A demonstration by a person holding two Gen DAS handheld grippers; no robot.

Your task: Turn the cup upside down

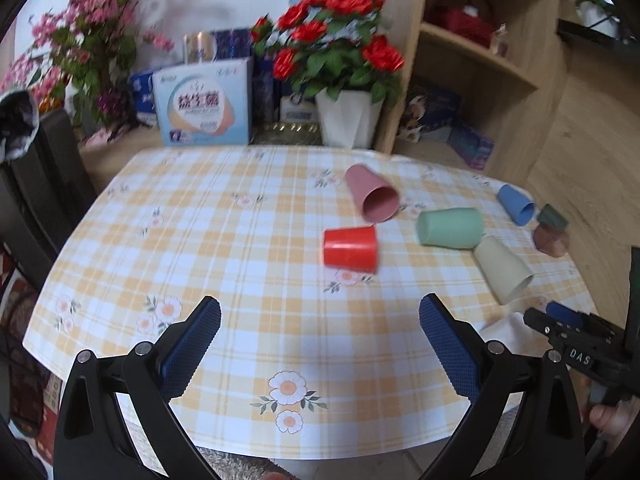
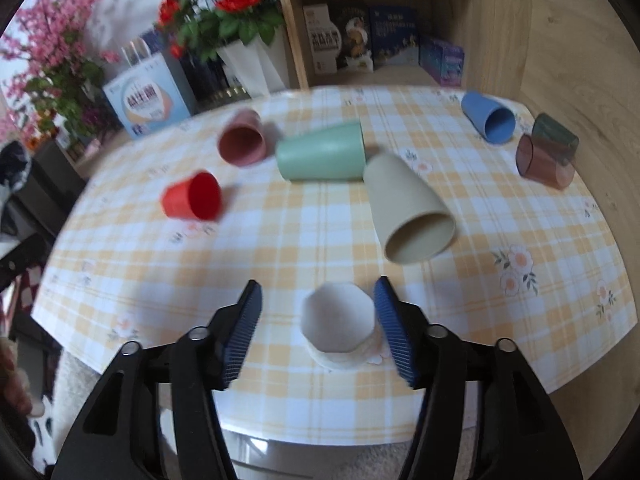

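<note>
Left wrist view. The left tongs [image 1: 320, 320] occupy the lower part of the frame with their blue pads wide apart and nothing between them, above the checked cloth of the desk [image 1: 240, 280]. Right of centre, five cups lie on their sides: a red cup [image 1: 350, 249], a pink cup [image 1: 371, 198] just above it with its mouth toward the camera, a green cup [image 1: 450, 227] to the right, a beige cup [image 1: 503, 271] touching the green one at its lower right, and a blue cup [image 1: 516, 204] near the right edge of the cloth. Two dark translucent cups [image 1: 552, 228] lie beyond the blue one. At the lower right edge, the right tongs [image 1: 560, 320] appear beside a white cup [image 1: 504, 330], which is only partly visible. A pot of red roses [image 1: 340, 64] and a pale blue box [image 1: 202, 106] stand at the upper centre, behind the desk.

Right wrist view. The right tongs [image 2: 318, 324] fill the lower centre, pads apart. The white cup [image 2: 340, 324] stands upside down on the desk [image 2: 520, 320] between the pads, close to the pad on the frame's right; contact cannot be determined because of blur. Above it lie the beige cup [image 2: 408, 208], the green cup [image 2: 320, 156], the pink cup [image 2: 242, 142], the red cup [image 2: 192, 196] at centre left, and the blue cup [image 2: 488, 116] at upper right.
</note>
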